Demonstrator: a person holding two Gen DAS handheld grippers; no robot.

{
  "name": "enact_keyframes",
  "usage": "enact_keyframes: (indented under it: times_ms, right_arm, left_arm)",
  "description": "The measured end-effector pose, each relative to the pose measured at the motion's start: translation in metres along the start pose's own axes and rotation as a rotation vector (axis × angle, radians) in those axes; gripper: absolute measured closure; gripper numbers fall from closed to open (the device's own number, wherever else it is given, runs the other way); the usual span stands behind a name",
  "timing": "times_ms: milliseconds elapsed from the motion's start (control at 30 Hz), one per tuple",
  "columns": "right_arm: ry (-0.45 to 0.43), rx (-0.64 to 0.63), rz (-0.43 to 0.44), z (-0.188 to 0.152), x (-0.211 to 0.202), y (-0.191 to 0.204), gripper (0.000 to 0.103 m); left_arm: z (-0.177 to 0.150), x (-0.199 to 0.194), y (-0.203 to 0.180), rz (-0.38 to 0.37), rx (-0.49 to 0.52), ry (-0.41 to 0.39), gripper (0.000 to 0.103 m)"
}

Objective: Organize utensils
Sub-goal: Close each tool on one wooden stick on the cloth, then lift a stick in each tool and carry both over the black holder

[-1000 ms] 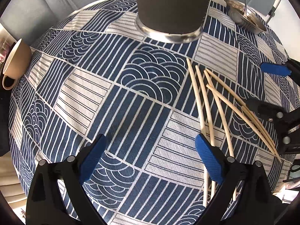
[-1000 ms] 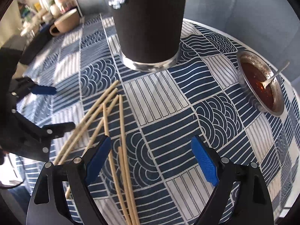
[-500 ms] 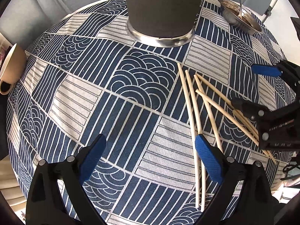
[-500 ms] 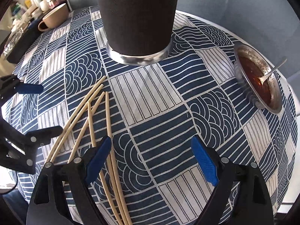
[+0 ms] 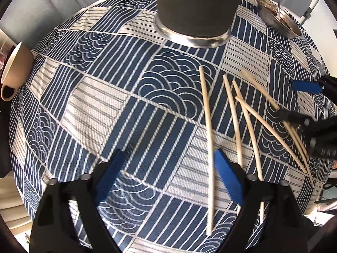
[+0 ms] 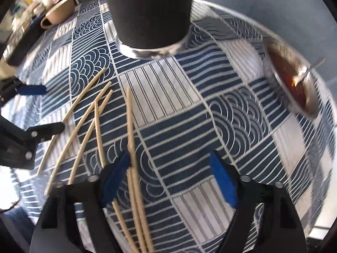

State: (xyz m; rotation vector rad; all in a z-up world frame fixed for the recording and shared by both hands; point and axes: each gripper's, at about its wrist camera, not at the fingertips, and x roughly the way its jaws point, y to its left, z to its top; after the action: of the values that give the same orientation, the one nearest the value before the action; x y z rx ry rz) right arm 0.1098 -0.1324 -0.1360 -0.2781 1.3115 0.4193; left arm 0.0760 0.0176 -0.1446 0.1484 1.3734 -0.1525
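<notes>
Chopsticks [image 5: 209, 126], six counted, fanned on patterned tablecloth [image 5: 105, 105] before one dark holder [image 5: 195, 6], lower ends hidden behind closing left gripper [image 5: 168, 177] and right gripper [image 6: 170, 181], both empty.

home dining table [image 5: 101, 105]: patterned cloth, mug [image 5: 15, 67], sauce bowl [image 6: 294, 84].

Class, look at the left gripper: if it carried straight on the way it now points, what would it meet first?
Probably the patterned tablecloth. The left gripper points steeply down, its jaws closing with only cloth between them. The nearest chopstick lies just inside its right pad; depth is unclear, so that pad might brush it.
</notes>
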Motion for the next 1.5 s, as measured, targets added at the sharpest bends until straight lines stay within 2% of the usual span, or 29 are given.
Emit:
enact_keyframes:
  times_ms: [67, 100, 133, 167, 300, 367, 533, 600, 633, 667, 733, 867, 967, 1100, 1133, 1300, 1500]
  right_arm:
    - [0.011, -0.005, 0.003, 0.000, -0.003, -0.005, 0.081]
    - [0.021, 0.001, 0.003, 0.000, -0.004, -0.009, 0.087]
    - [0.027, 0.002, 0.003, -0.001, -0.004, -0.012, 0.095]
    - [0.032, 0.001, 0.006, -0.002, -0.003, -0.015, 0.098]
    - [0.044, 0.045, 0.045, -0.003, -0.004, -0.029, 0.098]
    - [0.048, 0.095, 0.099, -0.005, -0.003, -0.036, 0.098]
    - [0.023, 0.156, 0.216, -0.018, -0.010, -0.045, 0.098]
    - [-0.002, 0.167, 0.264, -0.023, -0.017, -0.045, 0.099]
    - [-0.016, 0.163, 0.269, -0.028, -0.022, -0.043, 0.098]
    - [-0.039, 0.149, 0.251, -0.031, -0.028, -0.041, 0.098]
    - [-0.072, 0.136, 0.232, -0.030, -0.035, -0.040, 0.099]
    - [-0.125, 0.159, 0.318, -0.021, -0.057, -0.040, 0.098]
    - [-0.222, 0.137, 0.393, -0.016, -0.089, -0.032, 0.098]
    - [-0.326, 0.095, 0.421, 0.003, -0.124, -0.022, 0.098]
    - [-0.343, 0.088, 0.426, 0.008, -0.128, -0.019, 0.098]
    - [-0.449, 0.029, 0.407, 0.030, -0.160, -0.013, 0.098]
    - [-0.534, -0.008, 0.351, 0.049, -0.186, -0.010, 0.098]
  left_arm:
    - [0.000, -0.003, 0.006, 0.000, -0.016, -0.001, 0.041]
    - [0.000, -0.004, 0.012, 0.000, -0.027, 0.001, 0.046]
    - [0.000, -0.006, 0.017, -0.001, -0.037, 0.005, 0.055]
    - [-0.001, -0.006, 0.021, -0.002, -0.038, 0.009, 0.064]
    - [-0.007, -0.008, 0.042, -0.006, -0.051, 0.012, 0.086]
    - [-0.009, -0.007, 0.052, -0.018, -0.093, 0.025, 0.098]
    - [-0.018, -0.009, 0.061, -0.011, -0.081, 0.035, 0.098]
    - [-0.021, -0.009, 0.060, -0.085, -0.126, 0.058, 0.098]
    - [-0.025, -0.011, 0.064, -0.124, -0.164, 0.066, 0.098]
    - [-0.026, -0.013, 0.068, -0.132, -0.181, 0.065, 0.098]
    - [-0.028, -0.018, 0.072, -0.105, -0.185, 0.063, 0.098]
    - [-0.029, -0.030, 0.083, -0.056, -0.182, 0.055, 0.098]
    - [-0.022, -0.049, 0.091, -0.037, -0.187, 0.012, 0.098]
    - [0.001, -0.077, 0.098, -0.029, -0.174, -0.053, 0.098]
    - [0.011, -0.086, 0.088, -0.021, -0.169, -0.065, 0.098]
    - [0.033, -0.127, 0.081, -0.014, -0.127, -0.165, 0.098]
    - [0.066, -0.170, 0.060, -0.017, -0.074, -0.275, 0.098]
